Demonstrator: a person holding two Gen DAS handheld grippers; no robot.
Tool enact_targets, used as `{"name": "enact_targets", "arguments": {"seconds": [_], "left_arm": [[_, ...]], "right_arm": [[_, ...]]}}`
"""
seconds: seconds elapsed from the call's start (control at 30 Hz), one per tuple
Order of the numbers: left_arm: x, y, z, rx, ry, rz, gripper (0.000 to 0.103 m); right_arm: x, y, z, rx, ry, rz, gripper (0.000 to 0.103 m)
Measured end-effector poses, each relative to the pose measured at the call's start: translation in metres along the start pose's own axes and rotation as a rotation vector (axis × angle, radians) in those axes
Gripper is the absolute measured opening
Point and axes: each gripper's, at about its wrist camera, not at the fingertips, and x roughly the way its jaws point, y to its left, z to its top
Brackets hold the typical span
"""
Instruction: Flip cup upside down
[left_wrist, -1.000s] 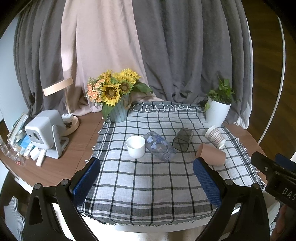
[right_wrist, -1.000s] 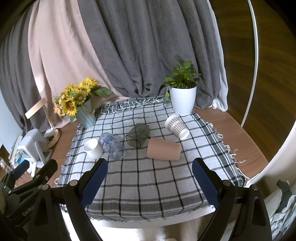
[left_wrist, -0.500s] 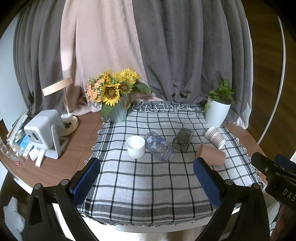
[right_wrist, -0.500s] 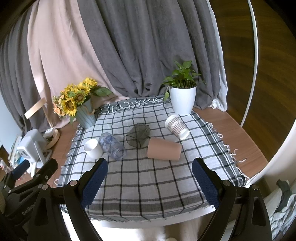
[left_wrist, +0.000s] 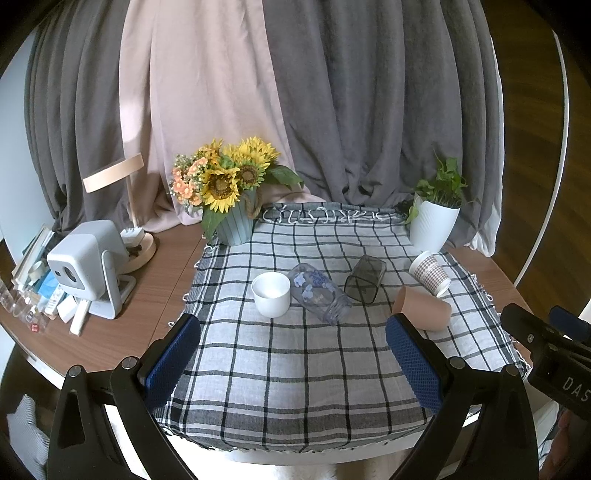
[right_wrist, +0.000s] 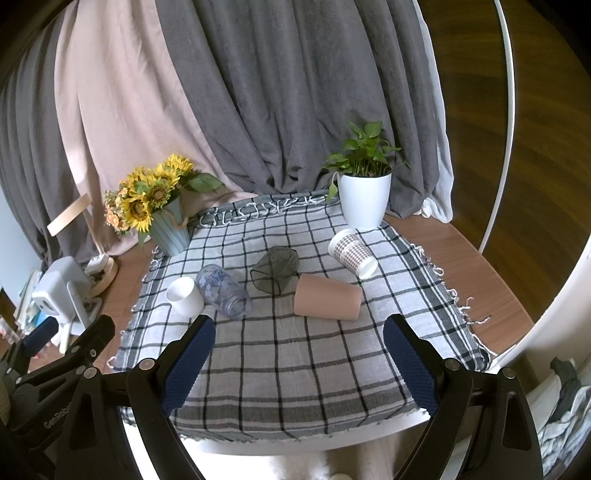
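Several cups sit on a checked cloth (left_wrist: 280, 369) (right_wrist: 295, 362). A white cup (left_wrist: 270, 294) (right_wrist: 184, 296) stands upright with its mouth up. A clear floral glass (left_wrist: 319, 292) (right_wrist: 222, 290), a dark smoky glass (left_wrist: 365, 279) (right_wrist: 275, 269), a tan cup (left_wrist: 423, 308) (right_wrist: 327, 297) and a checked paper cup (left_wrist: 430, 273) (right_wrist: 352, 253) lie on their sides. My left gripper (left_wrist: 293, 350) is open and empty near the cloth's front edge. My right gripper (right_wrist: 297, 349) is open and empty, in front of the tan cup.
A sunflower vase (left_wrist: 234, 218) (right_wrist: 170, 232) stands at the back left of the cloth, a white plant pot (left_wrist: 434, 229) (right_wrist: 364, 201) at the back right. A white projector (left_wrist: 88, 266) (right_wrist: 61, 288), a lamp base and small clutter sit on the wooden table at left. Curtains hang behind.
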Motion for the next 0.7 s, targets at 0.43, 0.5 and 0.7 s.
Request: {"name": "enact_targets", "arguments": {"seconds": [0.43, 0.5, 0.7], "left_arm": [[0.005, -0.009, -0.003, -0.017, 0.014, 0.021, 0.102], [0.009, -0.010, -0.008, -0.015, 0.023, 0.032, 0.102], [0.035, -0.020, -0.014, -0.040, 0.122, 0.023, 0.102]], "right_arm": [[0.008, -0.001, -0.001, 0.000, 0.020, -0.001, 0.093], [0.014, -0.006, -0.003, -0.008, 0.033, 0.000, 0.093], [0.040, -0.011, -0.008, -0.027, 0.092, -0.013, 0.093]]}}
